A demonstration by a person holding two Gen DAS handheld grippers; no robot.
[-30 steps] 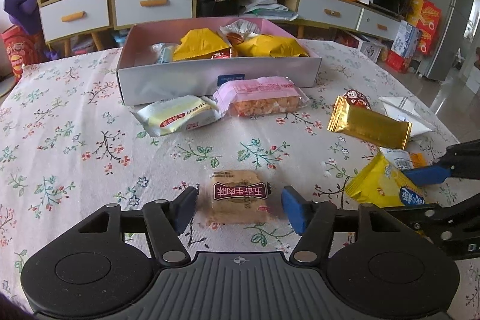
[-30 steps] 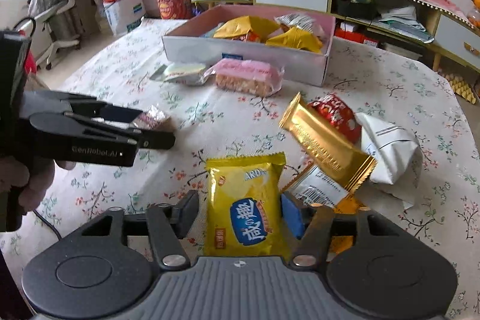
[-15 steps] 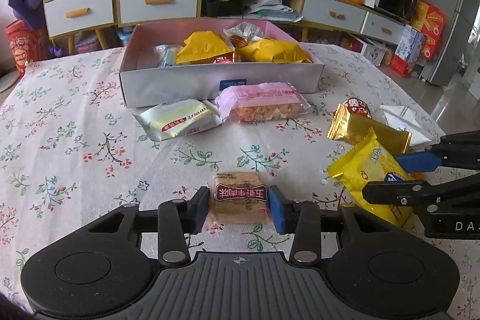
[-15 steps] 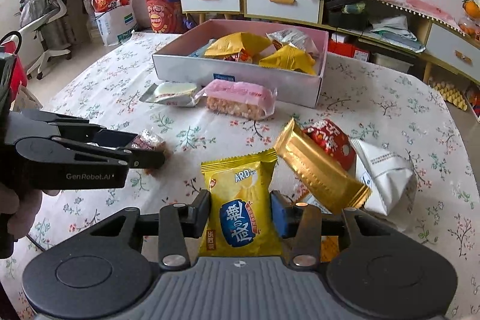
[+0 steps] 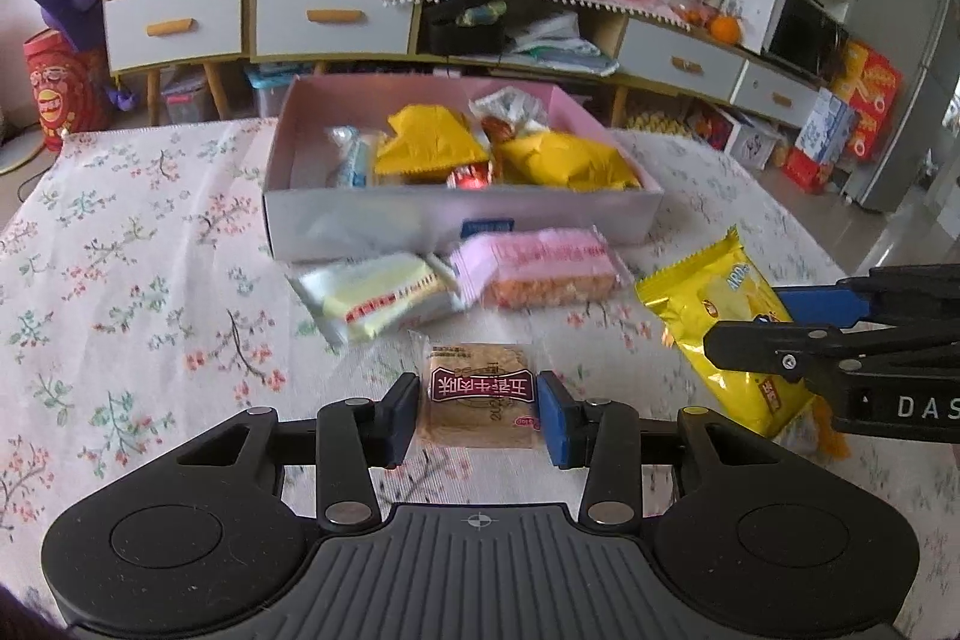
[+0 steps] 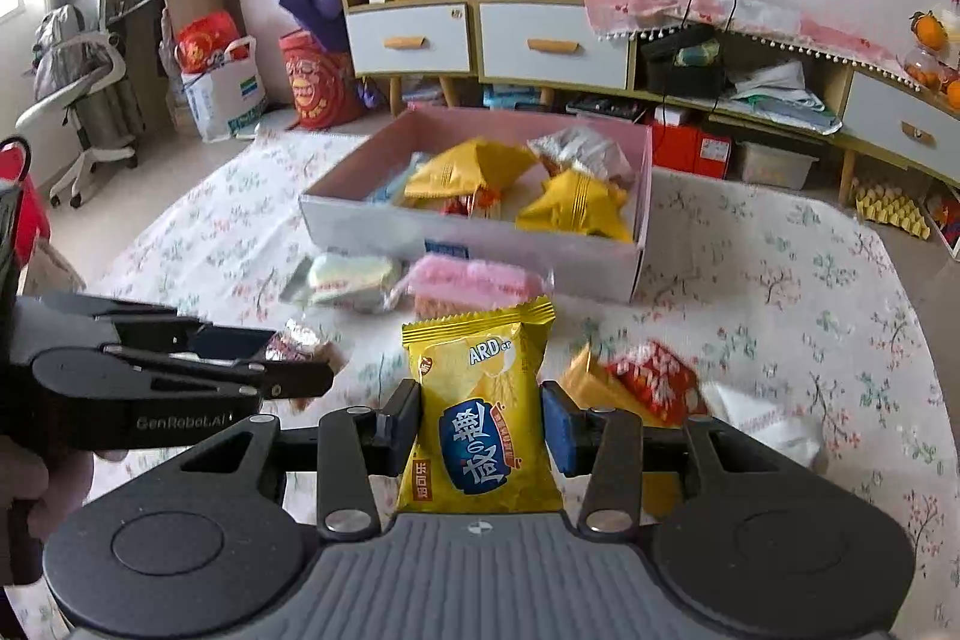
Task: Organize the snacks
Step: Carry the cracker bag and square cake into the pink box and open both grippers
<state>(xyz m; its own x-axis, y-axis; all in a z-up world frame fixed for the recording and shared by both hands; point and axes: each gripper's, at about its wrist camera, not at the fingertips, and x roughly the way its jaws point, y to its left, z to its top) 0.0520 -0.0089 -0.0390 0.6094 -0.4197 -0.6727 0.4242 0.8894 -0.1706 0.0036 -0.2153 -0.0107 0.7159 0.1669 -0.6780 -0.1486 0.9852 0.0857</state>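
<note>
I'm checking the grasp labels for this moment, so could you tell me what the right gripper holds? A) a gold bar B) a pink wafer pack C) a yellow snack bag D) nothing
C: in the right wrist view the right gripper has its pads pressed on both sides of the yellow snack bag, while the pink wafer pack lies on the table by the box.

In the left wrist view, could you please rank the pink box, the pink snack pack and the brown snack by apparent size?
1. pink box
2. pink snack pack
3. brown snack, though it is nearest the camera.
</note>
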